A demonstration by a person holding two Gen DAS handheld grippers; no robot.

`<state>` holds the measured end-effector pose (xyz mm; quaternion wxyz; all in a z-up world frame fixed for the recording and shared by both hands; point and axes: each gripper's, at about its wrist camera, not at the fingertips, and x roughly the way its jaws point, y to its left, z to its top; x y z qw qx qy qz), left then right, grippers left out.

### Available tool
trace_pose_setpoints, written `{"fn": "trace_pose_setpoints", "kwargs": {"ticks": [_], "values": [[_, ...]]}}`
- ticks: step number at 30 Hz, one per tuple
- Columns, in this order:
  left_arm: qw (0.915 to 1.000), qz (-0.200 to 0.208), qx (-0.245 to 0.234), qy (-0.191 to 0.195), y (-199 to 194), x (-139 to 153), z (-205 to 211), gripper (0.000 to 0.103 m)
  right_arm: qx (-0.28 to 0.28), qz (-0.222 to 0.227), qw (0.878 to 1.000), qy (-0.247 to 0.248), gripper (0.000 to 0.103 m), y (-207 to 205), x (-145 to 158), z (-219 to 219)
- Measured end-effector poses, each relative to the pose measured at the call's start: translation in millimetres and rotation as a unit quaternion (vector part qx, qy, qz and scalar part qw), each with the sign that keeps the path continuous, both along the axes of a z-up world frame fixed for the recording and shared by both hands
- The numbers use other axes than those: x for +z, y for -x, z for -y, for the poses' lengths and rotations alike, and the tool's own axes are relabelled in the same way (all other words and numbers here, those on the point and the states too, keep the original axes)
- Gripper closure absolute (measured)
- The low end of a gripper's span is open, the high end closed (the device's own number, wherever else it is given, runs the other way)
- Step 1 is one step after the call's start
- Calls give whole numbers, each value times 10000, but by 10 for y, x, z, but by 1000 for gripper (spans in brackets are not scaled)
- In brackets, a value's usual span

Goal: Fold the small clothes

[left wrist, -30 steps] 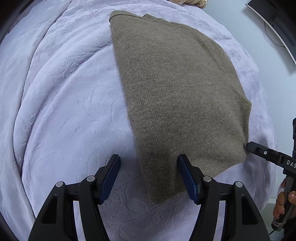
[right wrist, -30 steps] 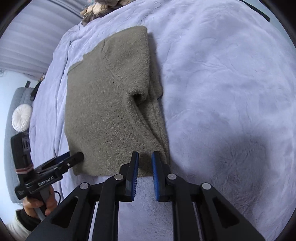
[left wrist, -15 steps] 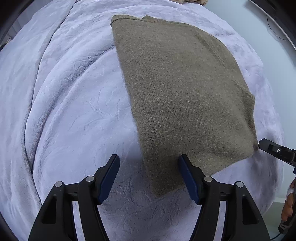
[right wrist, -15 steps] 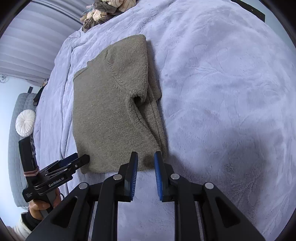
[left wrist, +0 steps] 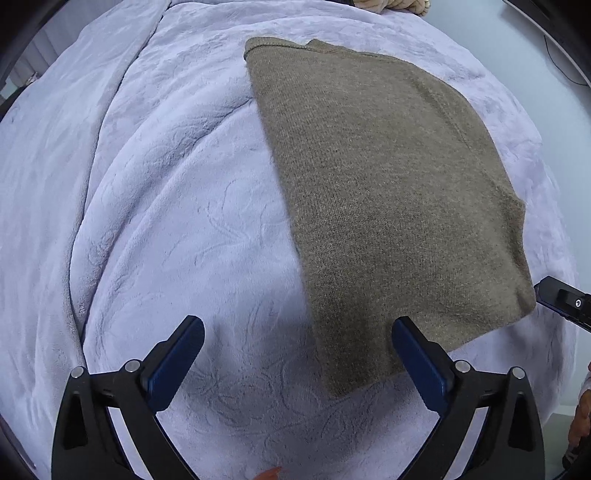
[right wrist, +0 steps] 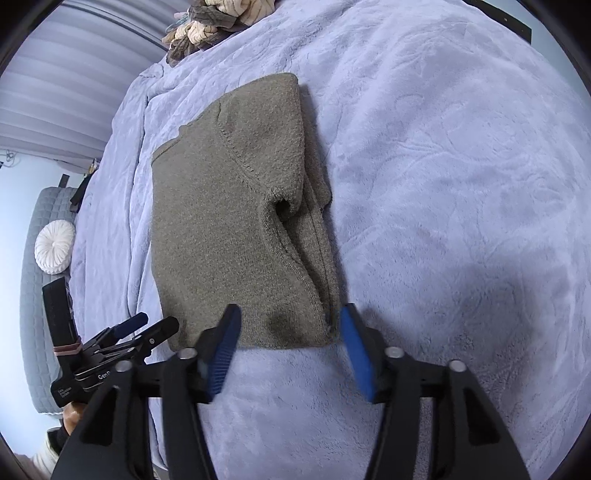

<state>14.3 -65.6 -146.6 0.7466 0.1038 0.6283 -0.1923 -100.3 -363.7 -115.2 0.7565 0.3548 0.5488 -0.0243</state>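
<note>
Olive sweater (right wrist: 236,221) folded, frame centre, on lavender bed (right wrist: 461,184). Right hand-held gripper (right wrist: 290,345) and left hand-held gripper (left wrist: 297,354) both gaping, empty. Risk: single-layer pinch unravels fold.

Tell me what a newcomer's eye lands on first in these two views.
First, the folded olive-brown sweater lying flat in the middle of the lavender plush blanket. Next, the two blue-padded tools at its near edge: the right tool stands open astride the near right corner, and the left tool is open at the near left corner. A heap of clothes sits at the far end.
</note>
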Motion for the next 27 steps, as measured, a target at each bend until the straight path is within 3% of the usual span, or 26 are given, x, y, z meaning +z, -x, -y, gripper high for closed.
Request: {"fn": "trace_pose_setpoints", "kwargs": {"ticks": [13, 21, 27], "values": [[9998, 53, 206, -52, -304, 7, 83, 1, -118, 120, 9999, -15, 39, -285, 14, 244], [9968, -47, 655, 462, -780, 99, -44, 1, -76, 170, 9998, -110, 39, -588, -60, 417], [9946, -96, 789, 662, -1095, 62, 38, 1, -123, 197, 9985, -502, 39, -840, -235, 534]]}}
